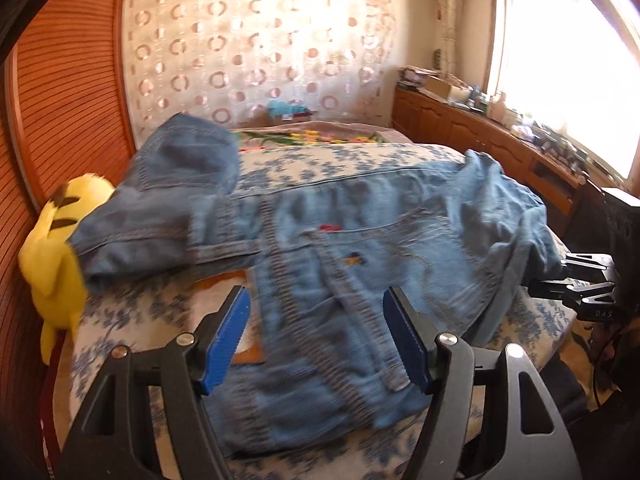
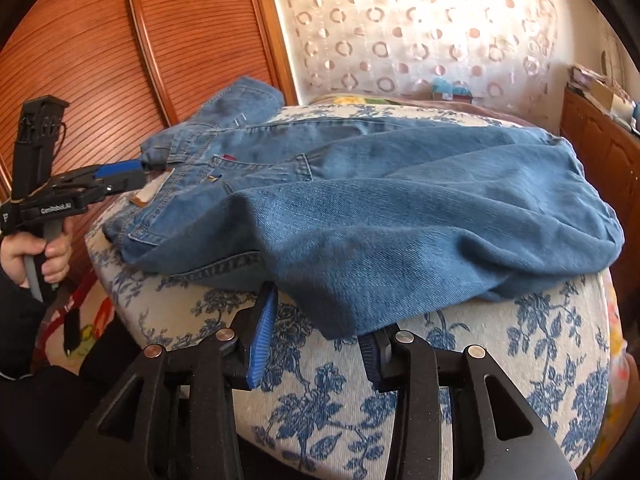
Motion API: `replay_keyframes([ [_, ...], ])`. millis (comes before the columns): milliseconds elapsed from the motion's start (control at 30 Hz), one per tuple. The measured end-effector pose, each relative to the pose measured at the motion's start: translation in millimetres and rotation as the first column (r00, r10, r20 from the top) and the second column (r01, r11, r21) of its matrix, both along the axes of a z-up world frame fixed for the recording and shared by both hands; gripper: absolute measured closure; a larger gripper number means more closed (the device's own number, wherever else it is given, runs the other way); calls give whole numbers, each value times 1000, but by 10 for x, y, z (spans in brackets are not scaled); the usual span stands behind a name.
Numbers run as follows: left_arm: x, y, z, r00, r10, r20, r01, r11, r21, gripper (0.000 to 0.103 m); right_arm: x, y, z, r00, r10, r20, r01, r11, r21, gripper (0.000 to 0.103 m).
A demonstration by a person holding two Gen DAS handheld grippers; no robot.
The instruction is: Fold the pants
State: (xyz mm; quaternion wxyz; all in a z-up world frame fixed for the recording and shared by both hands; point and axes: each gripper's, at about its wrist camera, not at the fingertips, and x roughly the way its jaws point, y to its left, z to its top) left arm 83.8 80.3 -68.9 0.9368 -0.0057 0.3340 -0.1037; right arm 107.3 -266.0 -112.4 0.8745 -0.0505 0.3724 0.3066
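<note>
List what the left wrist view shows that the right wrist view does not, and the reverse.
Only the left wrist view shows the yellow plush toy at the bed's side and the bright window.

Only the right wrist view shows the person's hand gripping the left gripper's handle, and the left gripper from the side, at the waistband.

Both show the jeans spread on the floral bedcover, the ribbed wooden panel, and each view's own gripper open, pads pressing nothing.

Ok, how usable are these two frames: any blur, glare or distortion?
Left wrist view: the jeans are smeared by motion blur and the window is blown out white. Right wrist view: sharper, denim weave visible, fisheye bending the wardrobe doors, and the curtain is washed out by backlight.
</note>
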Motion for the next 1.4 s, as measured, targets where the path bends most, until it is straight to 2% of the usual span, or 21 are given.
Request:
replay_keyframes([
  [233, -139, 355, -159, 997, 74, -24, -75, 997, -24, 34, -4, 16, -107, 1000, -15, -9, 15, 999, -47, 66],
  [300, -182, 420, -212, 996, 84, -32, -85, 996, -33, 34, -14, 12, -87, 1000, -24, 2, 24, 998, -59, 89],
  [367, -221, 453, -245, 995, 90, -38, -92, 995, -33, 34, -25, -58, 9, 1000, -28, 12, 28, 999, -31, 94],
  [433, -253, 479, -278, 995, 93, -43, -94, 995, -34, 34, -36, -140, 163, 999, -30, 33, 29, 1000, 11, 95],
  [533, -297, 510, -320, 994, 99, -49, -101, 994, -40, 34, -75, -183, 385, 996, -23, 92, 22, 1000, 12, 95],
  [633, -342, 531, -366, 994, 94, -60, -97, 994, -52, 34, -104, -184, 515, 994, -14, 105, 11, 1000, 26, 95],
  [733, -393, 498, -424, 995, 76, -71, -81, 995, -61, 34, -118, -177, 556, 994, -15, 104, 11, 999, 41, 95],
  [933, -489, 509, -572, 993, 50, -104, -60, 994, -92, 34, -102, -200, 433, 997, -31, 77, 29, 999, 28, 95],
  [1067, -489, 498, -600, 993, 35, -112, -49, 992, -119, 45, -92, -202, 409, 997, -41, 66, 39, 998, 40, 95],
  [1100, -480, 494, -597, 993, 25, -113, -39, 991, -129, 52, -89, -197, 398, 997, -42, 63, 39, 999, 36, 95],
  [1167, -462, 486, -587, 994, 12, -111, -28, 989, -147, 60, -90, -188, 385, 997, -40, 61, 39, 999, 27, 95],
  [1267, -456, 463, -491, 997, -10, -82, -3, 987, -158, 85, -97, -195, 405, 997, -35, 64, 34, 999, 24, 95],
  [1333, -438, 410, -368, 998, -3, -56, -4, 993, -117, 88, -105, -195, 470, 997, -28, 73, 27, 999, 25, 95],
  [1400, -422, 409, -228, 1000, 4, -19, -7, 994, -111, 90, -103, -200, 579, 996, -19, 88, 17, 1000, 23, 95],
])
